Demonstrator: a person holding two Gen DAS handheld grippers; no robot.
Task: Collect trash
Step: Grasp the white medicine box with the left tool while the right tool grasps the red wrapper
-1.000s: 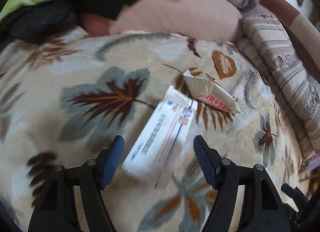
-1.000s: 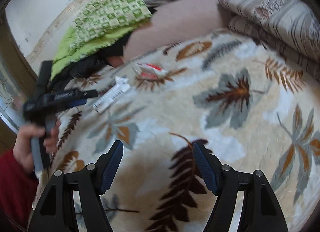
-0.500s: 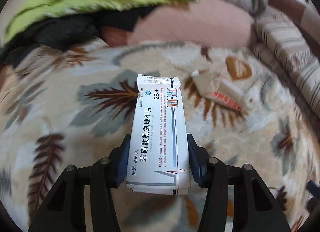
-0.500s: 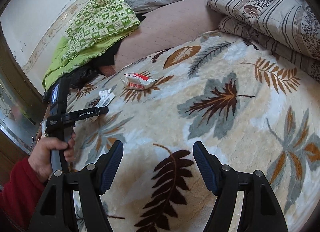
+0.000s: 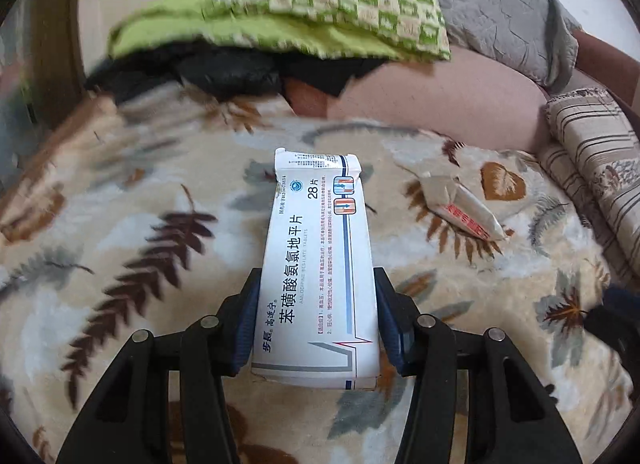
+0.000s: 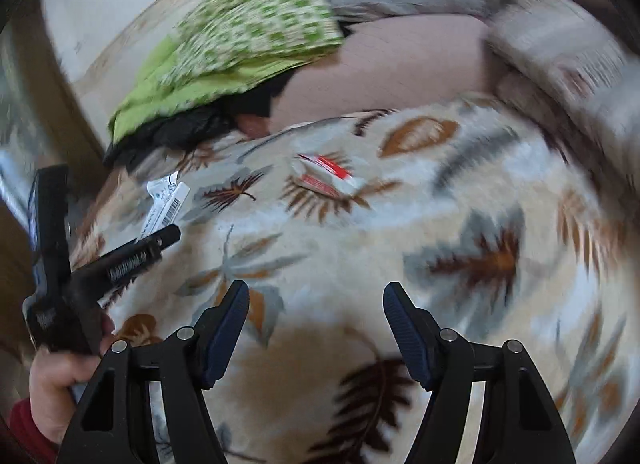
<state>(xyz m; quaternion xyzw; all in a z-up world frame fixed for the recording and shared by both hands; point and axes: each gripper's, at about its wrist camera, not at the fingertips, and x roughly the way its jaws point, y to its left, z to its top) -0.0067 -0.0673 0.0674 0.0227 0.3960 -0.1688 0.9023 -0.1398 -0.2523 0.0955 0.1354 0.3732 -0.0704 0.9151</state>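
Box (image 5: 318,264) of tablets sits clamped between the pads of the left tongs (image 5: 316,324), above the leaf-patterned blanket (image 5: 120,264). A crumpled wrapper (image 5: 460,206) lies on the blanket to its right. Right tongs (image 6: 316,328) gape with nothing between them.

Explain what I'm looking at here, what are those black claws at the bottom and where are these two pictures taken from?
The black claws are hand-held grippers, one in each of a person's hands, each with a wide-angle camera looking along its two fingers. One picture comes from the left gripper, the other from the right gripper. Both look down at a leaf-patterned blanket on a bed. The left gripper is clamped on a white medicine box, its pads pressing the long sides. The right gripper is open with nothing between its fingers. A crumpled red-and-white wrapper lies on the blanket. In the right view you also see the person's hand holding the left gripper. Green and grey bedding is piled behind.
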